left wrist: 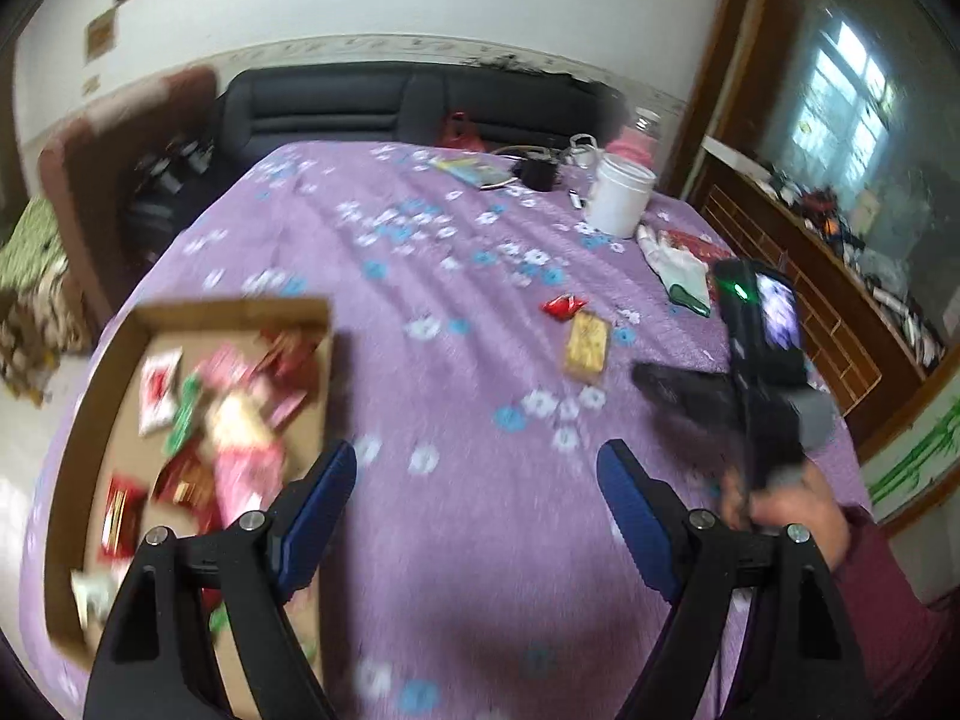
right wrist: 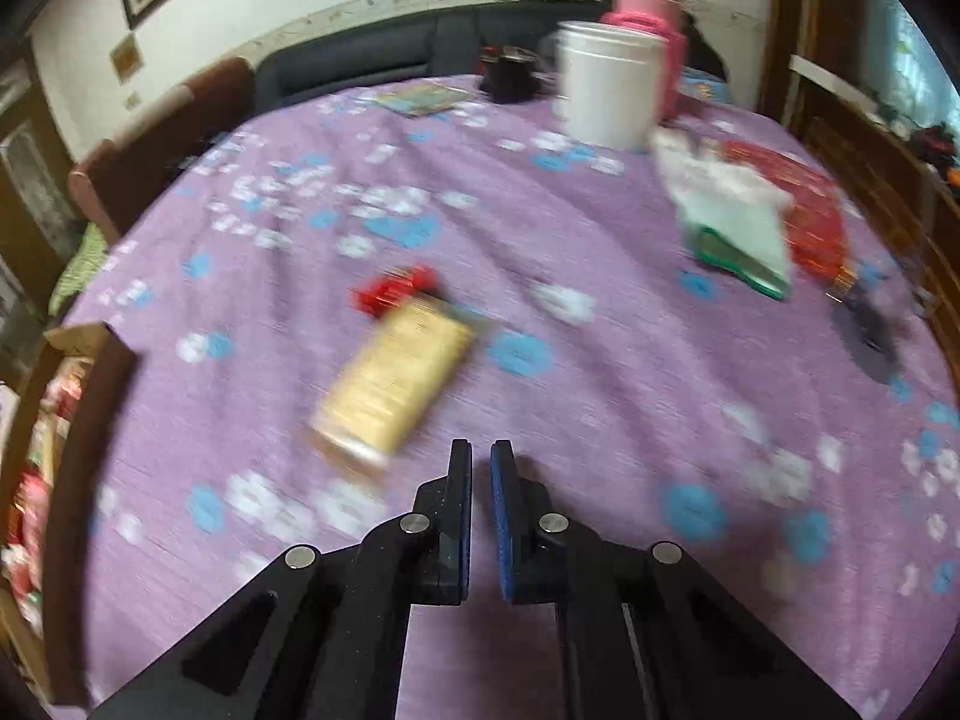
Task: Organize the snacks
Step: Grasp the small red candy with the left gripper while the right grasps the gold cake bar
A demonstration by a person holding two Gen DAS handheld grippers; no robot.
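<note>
The snacks are split between a box and the open table. A shallow cardboard box (left wrist: 90, 420) lies at the left of the table and holds a loose heap of small packets (left wrist: 234, 414): red, pink, white and green wrappers, blurred so no print can be read. Two snacks lie on the cloth outside it, well apart from the box: a pale yellow cracker pack (right wrist: 393, 384) and, touching its far end, a small red wrapper (right wrist: 393, 290).

The left gripper (left wrist: 477, 468) has its blue-padded jaws spread wide with nothing between them, over bare cloth just right of the box. The right gripper (right wrist: 480, 453) has its jaws drawn close to a narrow slit, nothing between them, just beside the near end of the cracker pack and not touching it. In the left wrist view a hand (left wrist: 786, 510) grips the right gripper's handle, with a dark red sleeve below it.

Farther back stand a white plastic tub (right wrist: 606, 84) and, behind it, a pink jar (right wrist: 651, 15) with a screw top, then a small dark pot (right wrist: 510, 75). Right of the tub lie a white and green bag (right wrist: 738, 222) and a red packet (right wrist: 810, 216) partly under it.

The table is covered by a purple cloth (right wrist: 600, 360) with white and blue flowers. Behind it are a dark sofa (left wrist: 372, 102), a white wall with a framed picture, and wooden cabinets on the right
</note>
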